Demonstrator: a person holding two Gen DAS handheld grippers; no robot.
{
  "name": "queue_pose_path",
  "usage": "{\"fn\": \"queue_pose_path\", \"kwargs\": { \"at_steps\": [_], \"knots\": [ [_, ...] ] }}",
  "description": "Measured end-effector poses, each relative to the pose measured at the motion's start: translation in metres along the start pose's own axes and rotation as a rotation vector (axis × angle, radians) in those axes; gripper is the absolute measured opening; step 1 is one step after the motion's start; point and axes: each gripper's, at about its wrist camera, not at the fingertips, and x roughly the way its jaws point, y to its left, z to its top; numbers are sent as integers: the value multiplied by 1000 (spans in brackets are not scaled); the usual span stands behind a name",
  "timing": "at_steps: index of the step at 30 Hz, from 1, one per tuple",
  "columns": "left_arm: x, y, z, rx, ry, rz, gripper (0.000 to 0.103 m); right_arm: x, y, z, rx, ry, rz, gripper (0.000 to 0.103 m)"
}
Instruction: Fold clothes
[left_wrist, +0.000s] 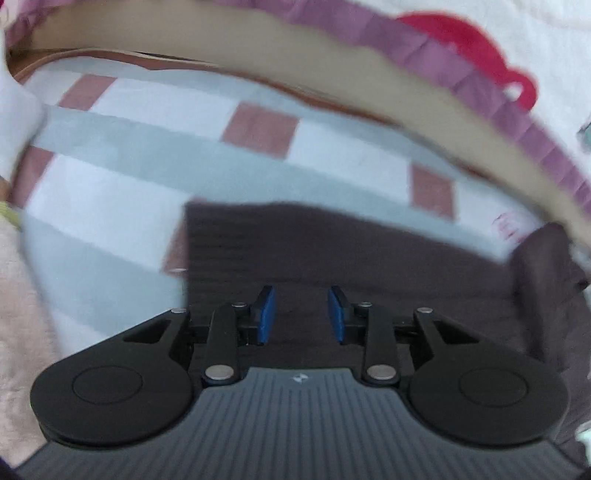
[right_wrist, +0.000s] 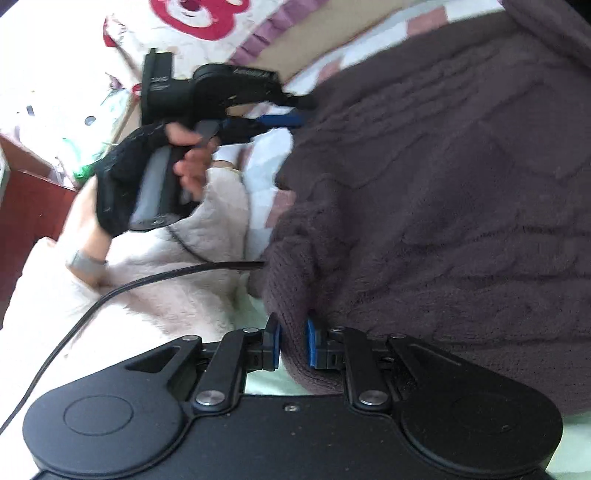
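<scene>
Knitwear is what both my tools meet here: a dark brown-purple cable-knit sweater (right_wrist: 424, 192) lies on the bed, over a bed sheet with white, grey and dusty-red squares (left_wrist: 155, 155).

My right hand-held gripper (right_wrist: 293, 345) pinches a thick rolled edge of this sweater between its blue pads (right_wrist: 311, 343); the knit fills the narrow gap, and the body of the garment spreads from there to the far right of the right wrist view. My left hand-held gripper (left_wrist: 301, 314) is spread, with nothing between its pads, and it hovers over a flat part of the same sweater (left_wrist: 332, 251), whose straight edge runs left to right just beyond the fingertips. In the right wrist view I see this left tool (right_wrist: 221, 92) in my gloved left hand (right_wrist: 147, 177), its tip at the far left border of the knit.

So the sweater stretches between the two tools, its long direction going from my right grip toward the left tool. The free border is nearer to the left one. I judge that the next move depends on that side being caught also, but how many folds the garment has now I cannot tell. A pale pink fleece cloth (right_wrist: 177, 280) lies on the near left.
</scene>
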Motion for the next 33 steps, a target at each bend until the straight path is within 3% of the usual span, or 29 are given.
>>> {"fn": "queue_pose_path", "kwargs": {
  "at_steps": [3,6,8,11,13,18,20,24,28,31,33],
  "knots": [
    [-8,-4,-5,80,3,62,38,-1,-5,-2,39,-9,-4,18],
    [-16,0,-12,65,21,21,45,-8,-6,-2,50,-36,-5,18],
    [-14,1,-17,71,58,-10,48,-9,2,-1,8,-28,-58,18],
    [-10,-4,-26,122,100,6,48,-9,33,-1,-148,-18,-207,23],
    [-14,-1,-30,122,101,8,48,-10,59,-5,-297,-26,-253,27],
    [-21,12,-25,46,134,-129,44,-13,125,-16,-690,-56,-327,30],
    [-21,9,-20,96,170,-174,30,4,139,-17,-815,-8,-328,37],
    [-29,8,-9,250,145,-190,28,67,141,-14,-1051,145,-449,46],
    [-18,19,0,309,88,-214,35,125,124,-8,-1189,258,-537,49],
    [0,27,12,250,74,-203,41,142,117,-5,-1205,267,-523,62],
    [10,29,20,238,59,-199,46,145,111,0,-1173,248,-499,64]
  ]
}}
